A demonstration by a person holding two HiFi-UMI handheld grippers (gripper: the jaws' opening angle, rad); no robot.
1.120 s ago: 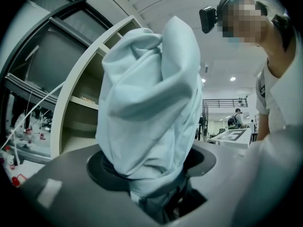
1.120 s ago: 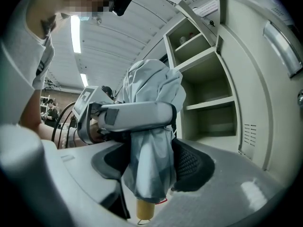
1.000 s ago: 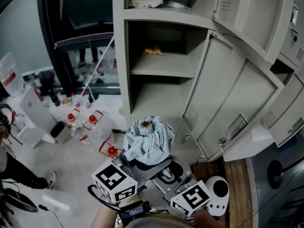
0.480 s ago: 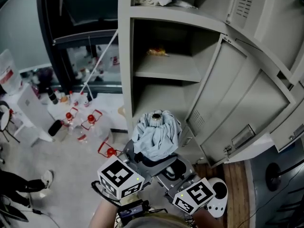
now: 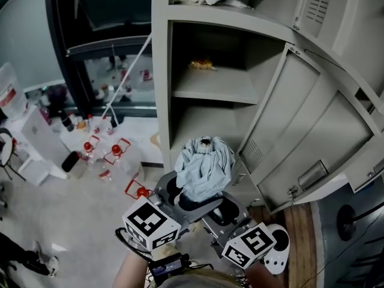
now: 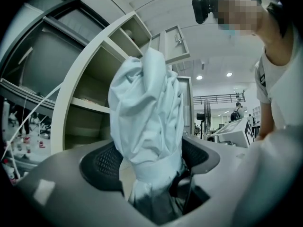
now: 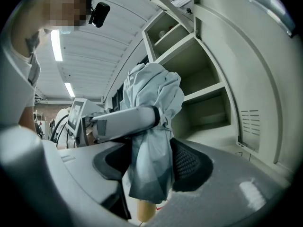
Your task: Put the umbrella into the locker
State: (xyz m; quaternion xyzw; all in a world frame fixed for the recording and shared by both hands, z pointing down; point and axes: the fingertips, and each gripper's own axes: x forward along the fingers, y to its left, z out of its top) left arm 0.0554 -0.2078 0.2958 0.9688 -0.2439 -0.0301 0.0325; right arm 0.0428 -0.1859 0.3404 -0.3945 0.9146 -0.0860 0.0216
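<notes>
Head view: pale folded umbrella (image 5: 204,165), upright, just in front of the open locker (image 5: 161,71) at its lower compartment, not yet inside. Left hand-held gripper (image 6: 151,161): jaws have just been opening and stand released, the umbrella between them with a gap at one pad. Right hand-held gripper (image 7: 154,163): clenched on the umbrella's cloth above its wooden handle (image 7: 144,213). Locker door (image 5: 312,131) swung wide. Red-capped bottles (image 5: 89,149) on the floor, left.

- The pale blue folded fabric umbrella (image 5: 204,168) stands upright at lower centre of the head view, strapped into a bundle, with its dark tip up.
- The pale grey metal locker (image 5: 161,83) fills the upper right, with its door swung open to the right.
</notes>
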